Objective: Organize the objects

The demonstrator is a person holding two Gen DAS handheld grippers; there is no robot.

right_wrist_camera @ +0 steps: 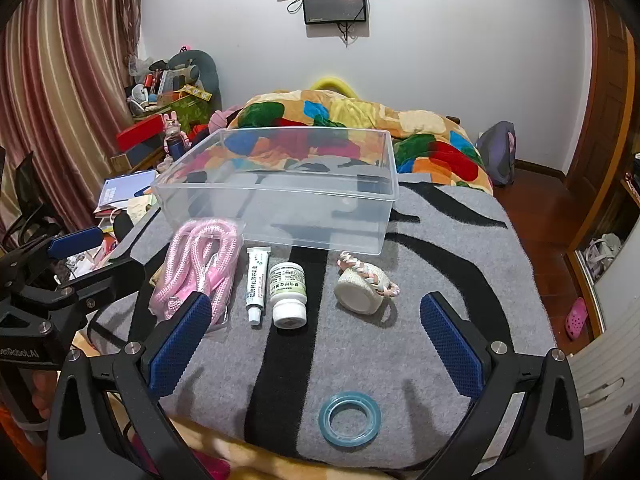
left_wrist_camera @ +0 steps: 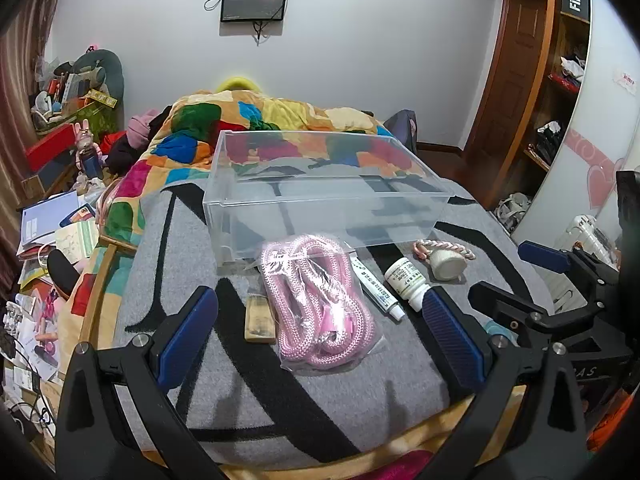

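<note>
A clear plastic bin [left_wrist_camera: 320,204] [right_wrist_camera: 280,200] sits empty on the grey and black blanket [right_wrist_camera: 440,248]. In front of it lie a bagged pink rope [left_wrist_camera: 320,304] [right_wrist_camera: 200,268], a small wooden block [left_wrist_camera: 259,318], an ointment tube [left_wrist_camera: 378,288] [right_wrist_camera: 256,284], a white pill bottle [left_wrist_camera: 408,284] [right_wrist_camera: 288,292], a white bandage roll with a braided band [left_wrist_camera: 448,262] [right_wrist_camera: 362,286], and a blue tape ring [right_wrist_camera: 349,418]. My left gripper [left_wrist_camera: 316,336] is open over the rope. My right gripper [right_wrist_camera: 316,340] is open, above the blanket in front of the bottle and the roll.
A colourful quilt [left_wrist_camera: 256,120] [right_wrist_camera: 360,120] lies behind the bin. Cluttered papers and boxes [left_wrist_camera: 52,220] fill the floor at the left. A wooden door [left_wrist_camera: 512,60] and shelves stand at the right. The right gripper's frame shows in the left wrist view [left_wrist_camera: 560,292].
</note>
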